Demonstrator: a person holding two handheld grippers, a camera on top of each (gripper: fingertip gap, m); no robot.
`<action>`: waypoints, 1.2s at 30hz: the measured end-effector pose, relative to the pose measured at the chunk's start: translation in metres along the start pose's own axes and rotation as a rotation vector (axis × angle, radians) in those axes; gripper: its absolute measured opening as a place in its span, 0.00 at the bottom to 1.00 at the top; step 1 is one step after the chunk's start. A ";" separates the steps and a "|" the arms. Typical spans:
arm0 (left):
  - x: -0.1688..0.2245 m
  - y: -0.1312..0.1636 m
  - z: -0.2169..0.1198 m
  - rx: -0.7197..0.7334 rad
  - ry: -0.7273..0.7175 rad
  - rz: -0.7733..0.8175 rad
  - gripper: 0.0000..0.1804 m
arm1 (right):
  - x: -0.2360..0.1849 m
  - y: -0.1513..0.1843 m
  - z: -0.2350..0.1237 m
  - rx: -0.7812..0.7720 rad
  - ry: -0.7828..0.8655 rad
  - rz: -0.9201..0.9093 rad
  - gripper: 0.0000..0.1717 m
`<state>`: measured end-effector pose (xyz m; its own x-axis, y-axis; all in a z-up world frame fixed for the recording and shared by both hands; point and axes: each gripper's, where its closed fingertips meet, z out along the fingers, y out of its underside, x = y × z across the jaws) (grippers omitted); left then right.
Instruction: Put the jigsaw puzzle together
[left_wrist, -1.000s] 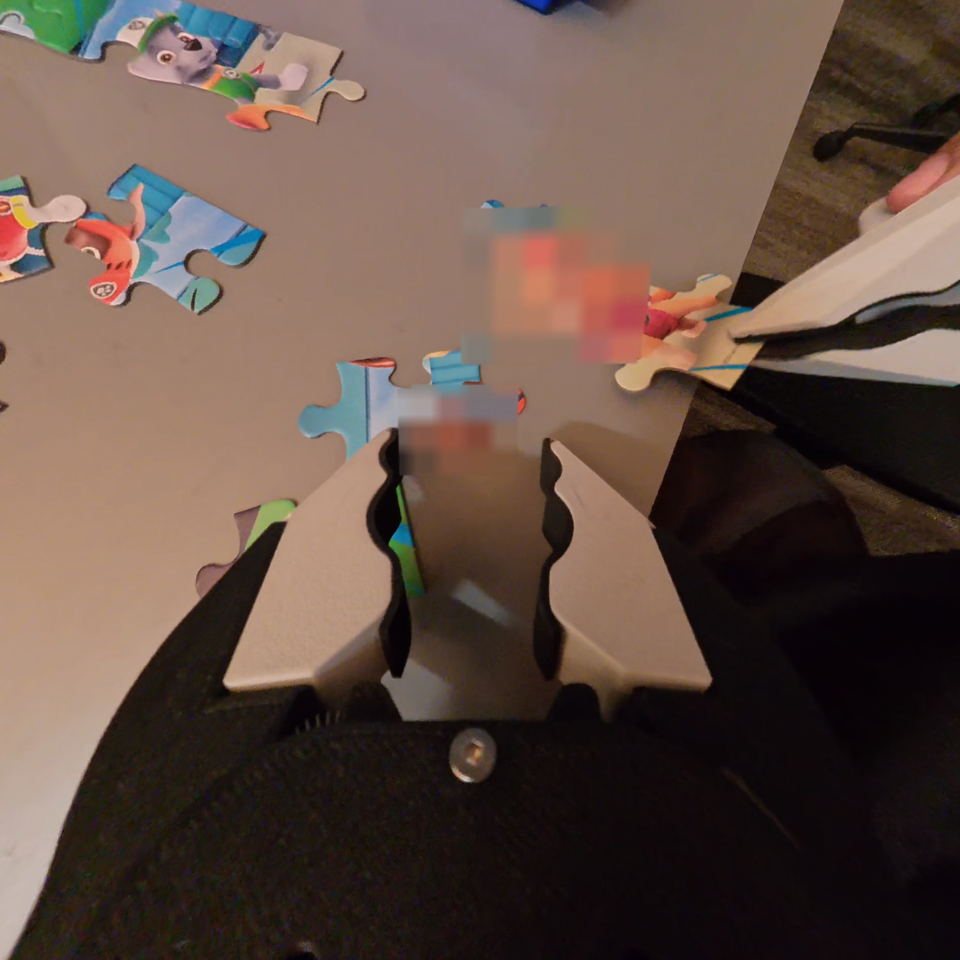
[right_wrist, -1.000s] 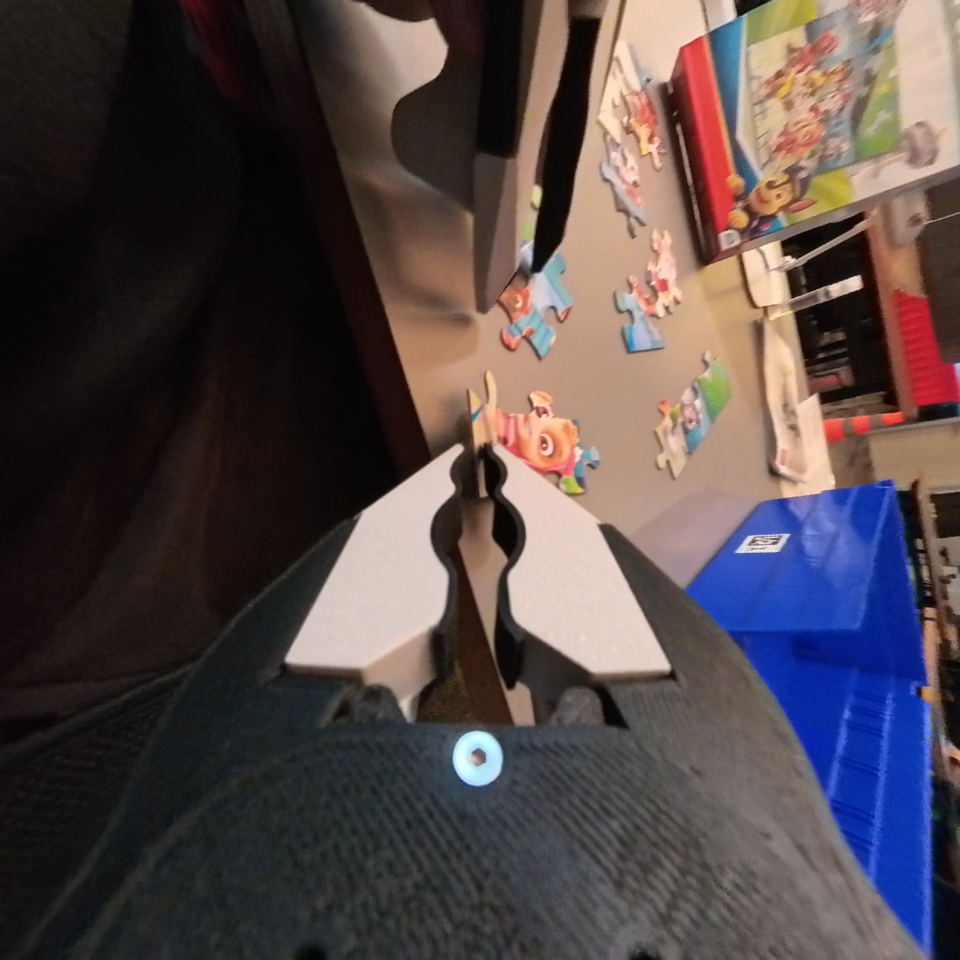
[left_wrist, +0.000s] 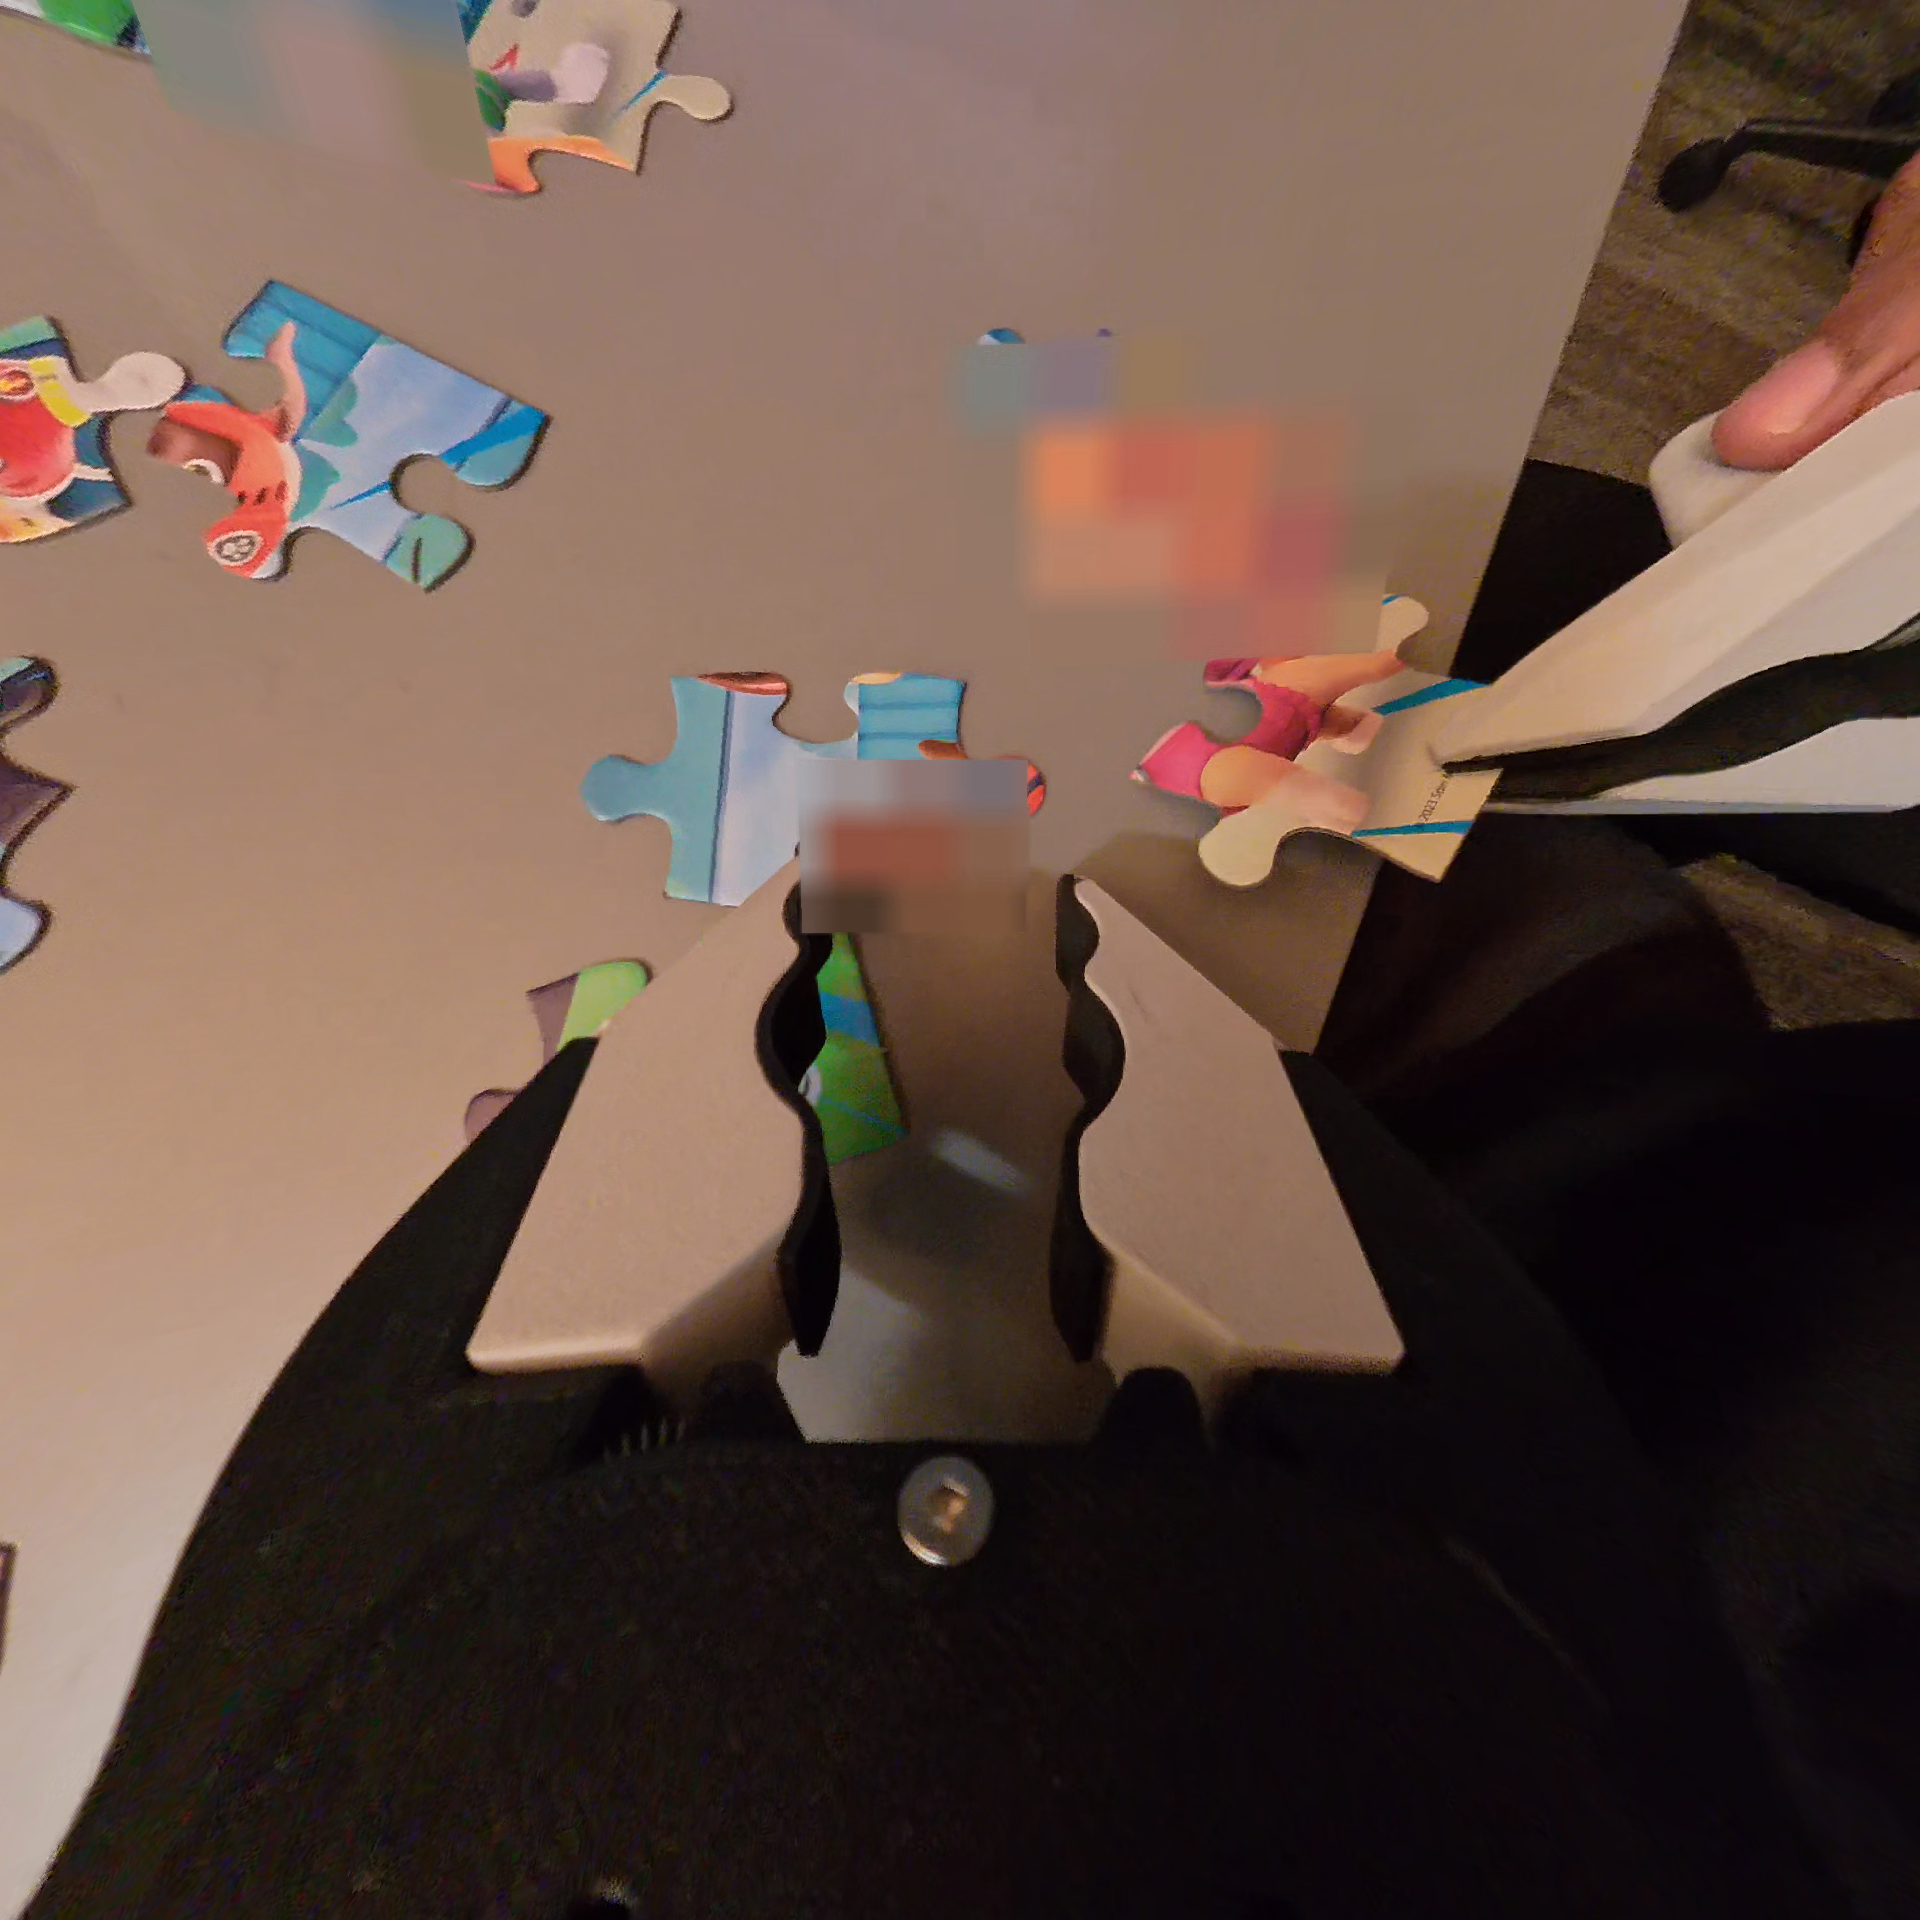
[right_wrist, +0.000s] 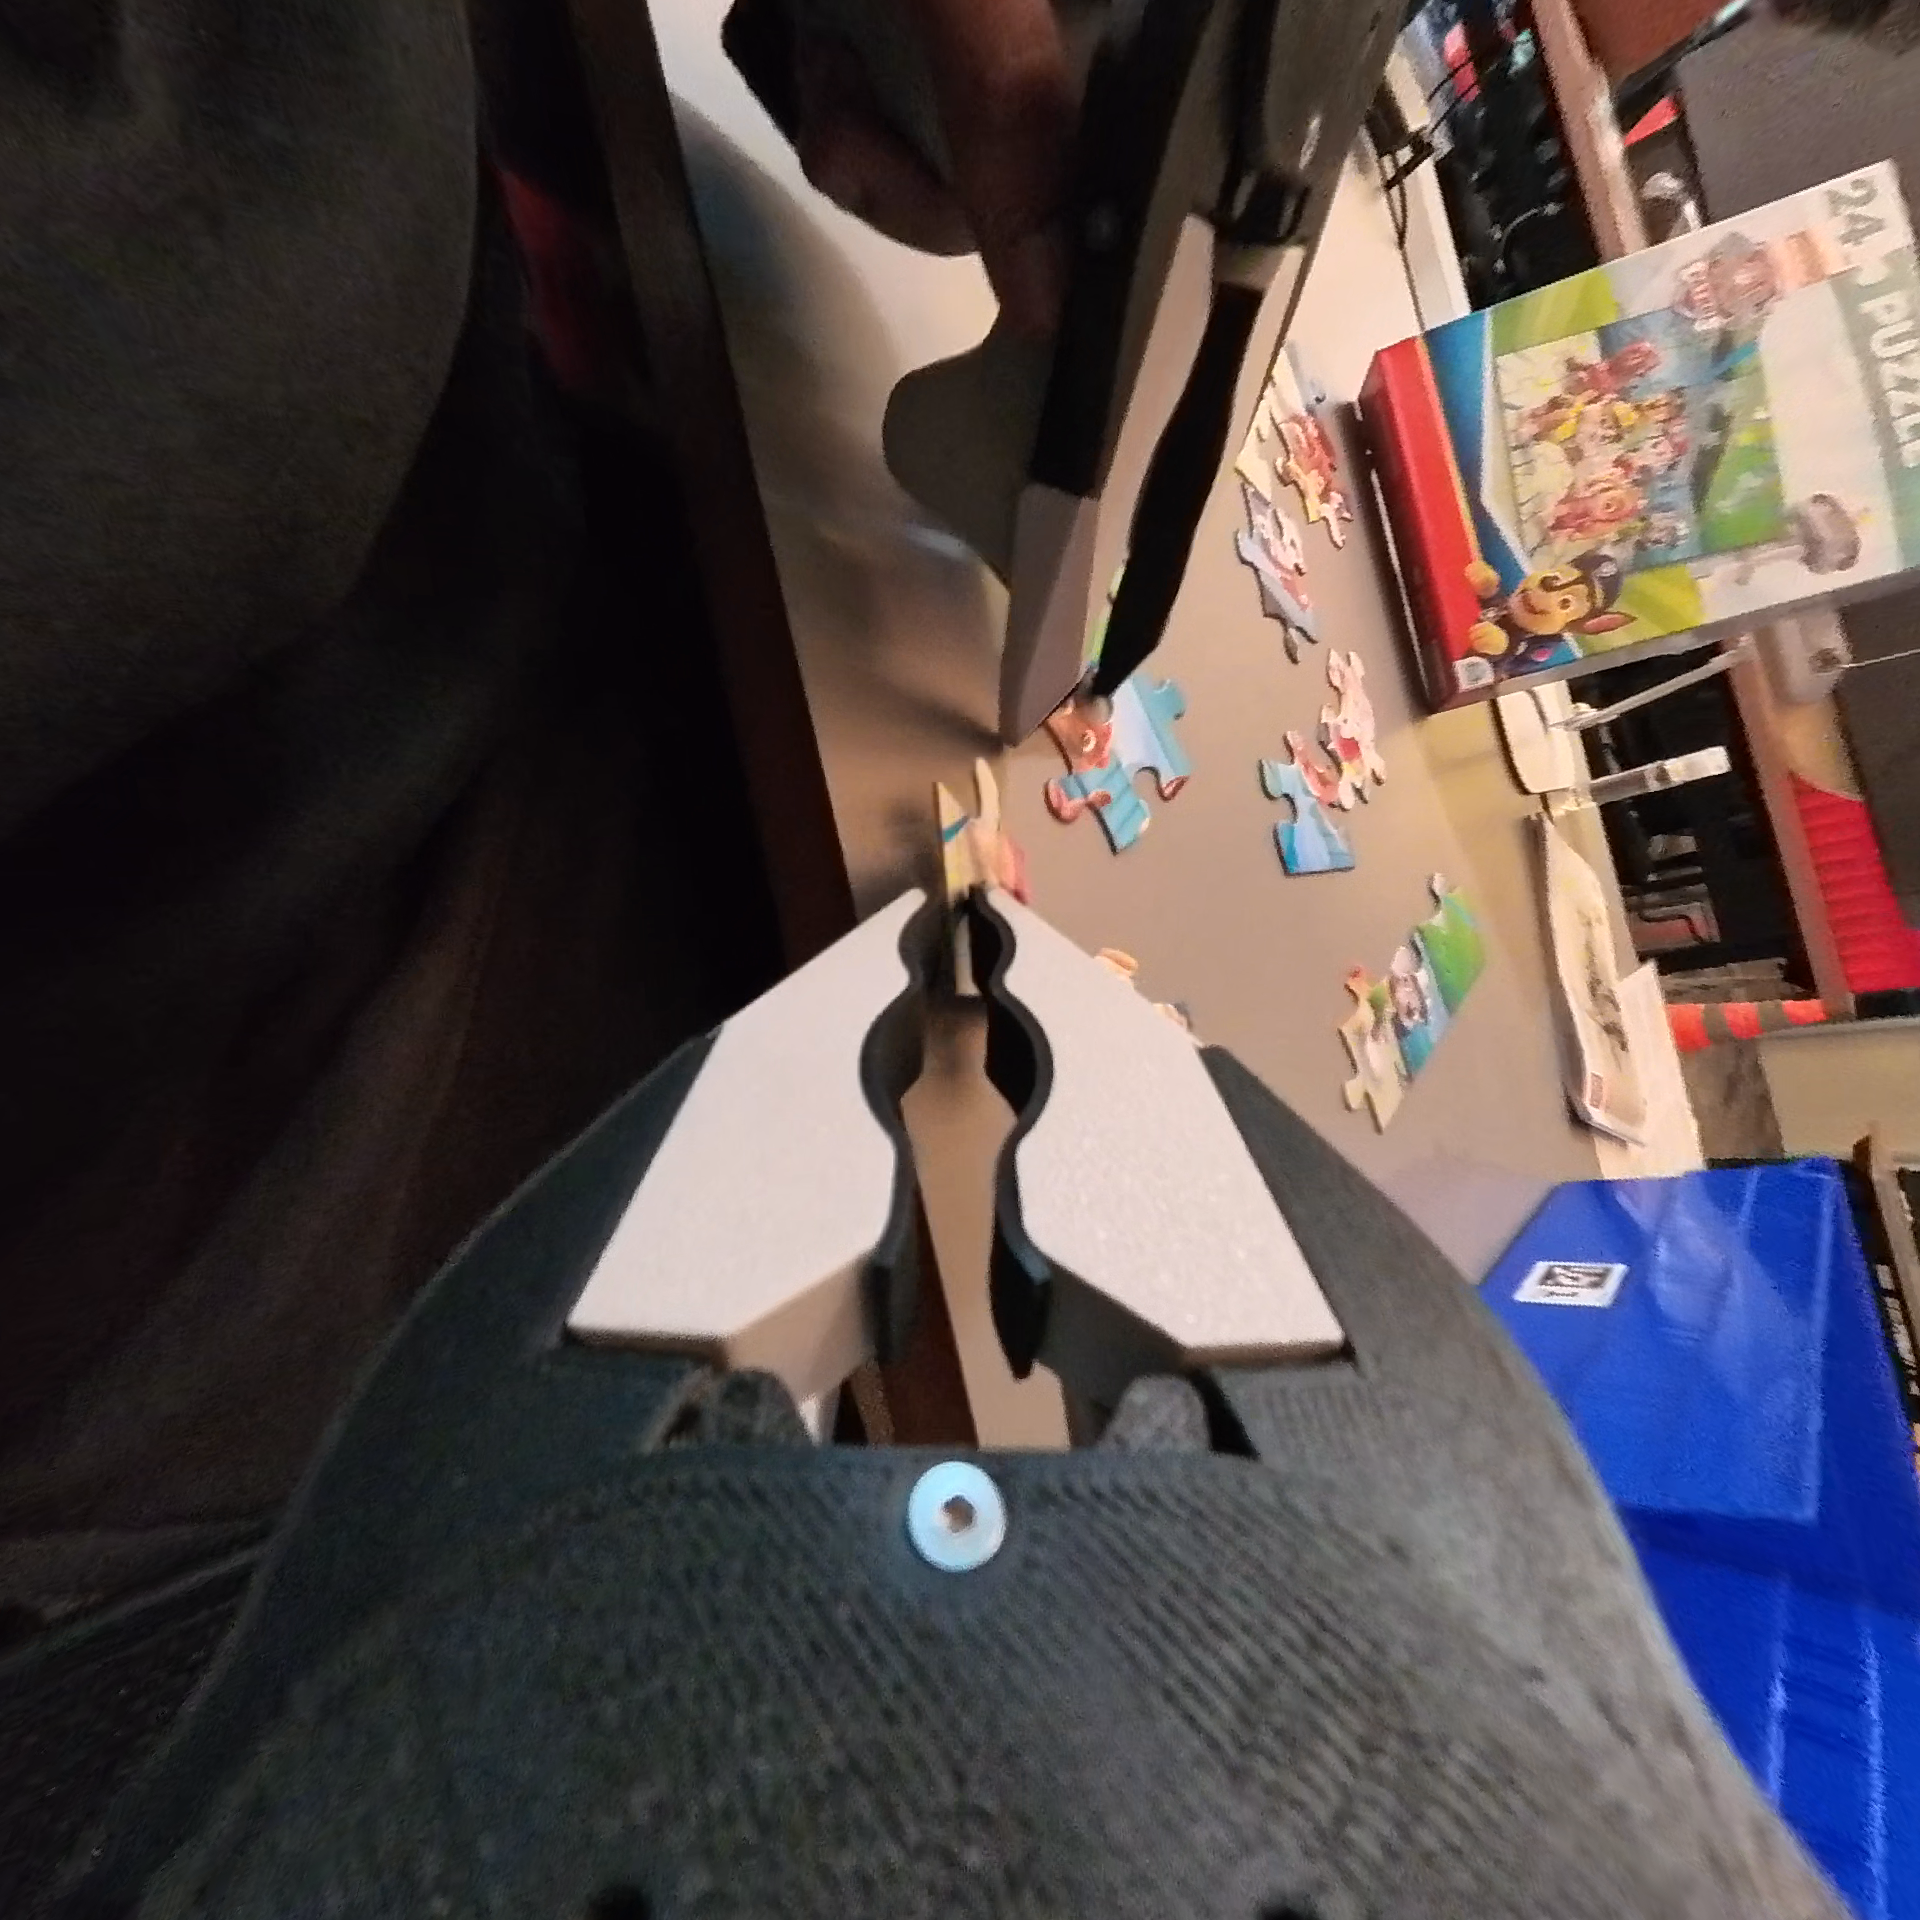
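Left wrist view: my left gripper (left_wrist: 935, 914) half open over blue puzzle piece (left_wrist: 717, 790); right gripper (left_wrist: 1455, 764), three o'clock, pinches pink piece (left_wrist: 1299, 748) past table (left_wrist: 1143, 208) edge.

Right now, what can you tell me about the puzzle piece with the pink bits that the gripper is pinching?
The puzzle piece is flat cardboard, printed in pink, peach and cream with thin blue stripes. It has rounded knobs and a scooped notch. The right gripper is shut on its straight edge, pads pressed on both faces. The piece sits at the grey table's edge, sticking out past it. From the right wrist view it shows edge-on. Part of its picture is blurred.
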<state>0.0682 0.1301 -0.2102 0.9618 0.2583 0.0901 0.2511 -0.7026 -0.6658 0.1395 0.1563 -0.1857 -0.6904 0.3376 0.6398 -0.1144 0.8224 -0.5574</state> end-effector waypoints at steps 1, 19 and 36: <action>-0.002 0.001 0.000 -0.003 -0.010 -0.002 0.23 | -0.002 0.000 0.001 -0.001 -0.013 0.007 0.01; 0.049 0.002 -0.003 0.054 0.099 0.089 0.25 | 0.057 0.070 0.012 -0.118 -0.145 0.654 0.36; 0.060 -0.008 0.015 0.096 0.068 0.101 0.28 | 0.058 0.073 0.038 -0.172 -0.235 0.732 0.36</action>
<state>0.1224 0.1612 -0.2105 0.9877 0.1418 0.0663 0.1439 -0.6556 -0.7412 0.0641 0.2182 -0.2094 -0.6822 0.7311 0.0022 0.5269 0.4937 -0.6918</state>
